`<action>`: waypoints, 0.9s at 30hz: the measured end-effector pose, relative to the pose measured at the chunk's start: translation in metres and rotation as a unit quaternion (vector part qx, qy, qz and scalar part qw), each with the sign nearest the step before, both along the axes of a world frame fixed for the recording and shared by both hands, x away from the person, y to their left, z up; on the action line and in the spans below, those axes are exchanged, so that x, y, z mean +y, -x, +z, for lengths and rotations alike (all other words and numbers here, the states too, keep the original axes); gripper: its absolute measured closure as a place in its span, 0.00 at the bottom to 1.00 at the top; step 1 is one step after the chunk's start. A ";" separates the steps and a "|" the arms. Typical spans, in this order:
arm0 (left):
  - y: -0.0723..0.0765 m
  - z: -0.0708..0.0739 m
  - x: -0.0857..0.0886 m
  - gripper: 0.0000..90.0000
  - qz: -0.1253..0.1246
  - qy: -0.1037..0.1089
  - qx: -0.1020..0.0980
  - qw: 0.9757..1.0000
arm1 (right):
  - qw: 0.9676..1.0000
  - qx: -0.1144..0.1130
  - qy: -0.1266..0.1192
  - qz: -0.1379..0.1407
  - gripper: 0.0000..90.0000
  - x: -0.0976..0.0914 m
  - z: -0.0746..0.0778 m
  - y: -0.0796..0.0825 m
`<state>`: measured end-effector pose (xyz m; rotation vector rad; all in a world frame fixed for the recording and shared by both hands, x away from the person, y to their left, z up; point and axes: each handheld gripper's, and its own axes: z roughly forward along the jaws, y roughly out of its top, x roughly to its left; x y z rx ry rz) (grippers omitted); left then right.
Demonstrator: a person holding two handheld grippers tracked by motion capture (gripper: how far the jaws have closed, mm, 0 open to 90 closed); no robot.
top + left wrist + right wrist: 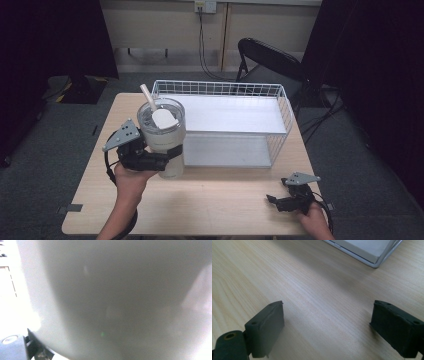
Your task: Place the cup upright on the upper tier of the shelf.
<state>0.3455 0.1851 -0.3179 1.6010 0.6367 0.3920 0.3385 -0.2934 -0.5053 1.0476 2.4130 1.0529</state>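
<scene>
At far left in the high view we see the person's left hand (131, 175) gripping the left claw (167, 156), whose jaws pinch the lower body of a pale tumbler (162, 137). The tumbler stands upright near the left edge of the wooden counter (220, 205), just in front of the left end of the basket; whether its base touches the counter we cannot tell. It carries a clear lid (159, 114) with a white flap, and a light straw (148, 97) leans out toward the upper left. In the left gripper view we see the tumbler's grey wall (112, 297) pressed close to the camera and blurred. Moving rightward, we find a white wire basket (285, 107) lying across the far half of the counter, with a flat white panel (230, 115) inside it. Behind it stands a black folding chair (270, 57) on the floor. At lower right, the right hand (315, 220) holds the right claw (272, 200) low over bare counter, well apart from the tumbler. In the right gripper view we see its two black jaws spread wide with nothing between them, the wood grain (324, 310) visible in the gap, and a corner of the basket (374, 262) at the top.
</scene>
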 end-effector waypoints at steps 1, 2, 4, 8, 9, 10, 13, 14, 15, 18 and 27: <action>0.000 0.002 -0.001 0.08 0.000 0.003 0.000 1.000 | 1.000 0.000 0.000 0.000 0.12 0.000 0.000 0.000; -0.001 0.004 -0.002 0.08 -0.002 0.001 0.000 1.000 | 1.000 0.000 0.000 0.000 0.12 0.000 0.000 0.000; -0.003 0.011 -0.004 0.08 -0.002 0.001 0.000 1.000 | 1.000 0.000 0.000 0.000 0.12 0.000 0.000 0.000; -0.007 0.017 -0.006 0.08 -0.007 0.010 -0.004 1.000 | 1.000 0.000 0.000 0.000 0.12 0.000 0.000 0.000; -0.007 0.017 -0.006 0.08 -0.007 0.010 -0.004 1.000 | 1.000 0.000 0.000 0.000 0.12 0.000 0.000 0.000; -0.008 0.021 -0.009 0.08 -0.007 0.007 -0.005 1.000 | 1.000 0.000 0.000 0.000 0.12 0.000 0.000 0.000; -0.010 0.024 -0.011 0.08 -0.013 0.007 -0.003 1.000 | 1.000 0.000 0.000 0.000 0.12 0.000 0.000 0.000; -0.012 0.027 -0.014 0.08 -0.014 0.004 0.000 1.000 | 1.000 0.000 0.000 0.000 0.12 0.000 0.000 0.000; -0.012 0.027 -0.014 0.08 -0.014 0.004 0.000 1.000 | 1.000 0.000 0.000 0.000 0.12 0.000 0.000 0.000; -0.014 0.031 -0.017 0.08 -0.013 -0.001 -0.002 1.000 | 1.000 0.000 0.000 0.000 0.12 0.000 0.000 0.000; -0.021 0.048 -0.025 0.08 -0.018 0.001 -0.005 1.000 | 1.000 0.000 0.000 0.000 0.12 0.000 0.000 0.000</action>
